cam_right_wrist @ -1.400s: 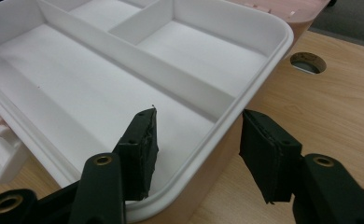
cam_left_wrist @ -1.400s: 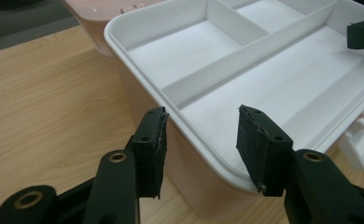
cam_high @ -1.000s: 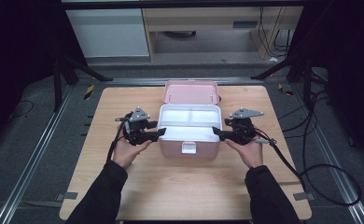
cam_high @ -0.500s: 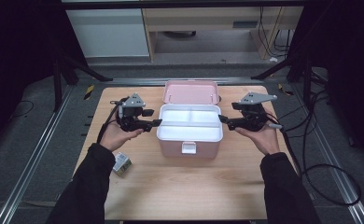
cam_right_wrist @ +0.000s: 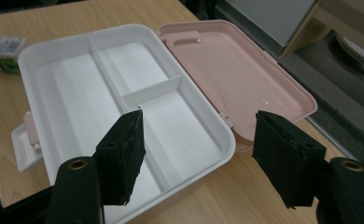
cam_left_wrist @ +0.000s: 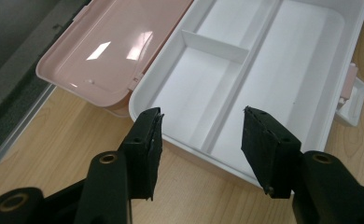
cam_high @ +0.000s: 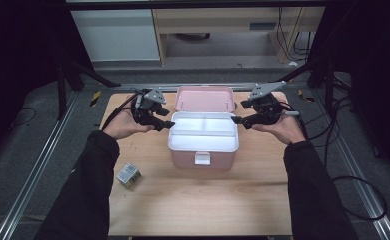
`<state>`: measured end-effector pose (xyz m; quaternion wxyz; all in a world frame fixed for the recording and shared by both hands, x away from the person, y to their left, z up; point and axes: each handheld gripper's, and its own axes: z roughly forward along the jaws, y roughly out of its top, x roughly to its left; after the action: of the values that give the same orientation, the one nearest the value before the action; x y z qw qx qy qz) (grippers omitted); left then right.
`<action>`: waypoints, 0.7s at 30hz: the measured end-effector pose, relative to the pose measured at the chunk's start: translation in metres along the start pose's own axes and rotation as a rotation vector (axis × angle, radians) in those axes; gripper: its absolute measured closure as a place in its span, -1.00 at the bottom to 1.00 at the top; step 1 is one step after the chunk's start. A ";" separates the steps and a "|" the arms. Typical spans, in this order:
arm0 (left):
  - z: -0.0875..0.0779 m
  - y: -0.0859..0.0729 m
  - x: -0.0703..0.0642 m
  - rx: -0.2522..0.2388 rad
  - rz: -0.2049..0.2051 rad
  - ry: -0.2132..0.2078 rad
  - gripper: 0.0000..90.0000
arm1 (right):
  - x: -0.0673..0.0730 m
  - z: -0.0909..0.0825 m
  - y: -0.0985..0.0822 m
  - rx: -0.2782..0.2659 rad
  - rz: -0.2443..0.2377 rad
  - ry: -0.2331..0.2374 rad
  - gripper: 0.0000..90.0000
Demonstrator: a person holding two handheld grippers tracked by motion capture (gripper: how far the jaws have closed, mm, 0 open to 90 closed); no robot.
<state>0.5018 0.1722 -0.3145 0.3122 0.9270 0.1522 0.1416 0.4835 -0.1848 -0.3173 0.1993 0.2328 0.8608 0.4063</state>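
**Both grippers raised beside open pink box**

Nearest, lower left of high view: small green-white carton [cam_high: 128,175] on wooden table [cam_high: 198,205]. Centre frame: pink storage box [cam_high: 203,139], white divided tray [cam_high: 203,129] on top, lid [cam_high: 206,98] flipped back behind. Left gripper [cam_high: 165,123] & right gripper [cam_high: 238,119] flanking tray, off its ends; jaws spread, just narrowed slightly, nothing btwn.

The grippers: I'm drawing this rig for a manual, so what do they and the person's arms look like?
Both are black handheld tools. The left gripper and right gripper each carry a grey three-cornered plate on top and trail a black cable. Their two flat black fingers have worn, rough-edged pads and brass-coloured rivets at the joints. The person wears dark long sleeves.
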 end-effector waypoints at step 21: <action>0.067 0.016 0.001 0.302 0.215 -0.112 0.40 | -0.003 0.053 -0.010 0.295 -0.205 0.190 0.23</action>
<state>0.5299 0.1249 -0.3561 0.1606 0.9807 0.0539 0.0978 0.5120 -0.1600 -0.3560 0.1212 0.1312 0.9452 0.2733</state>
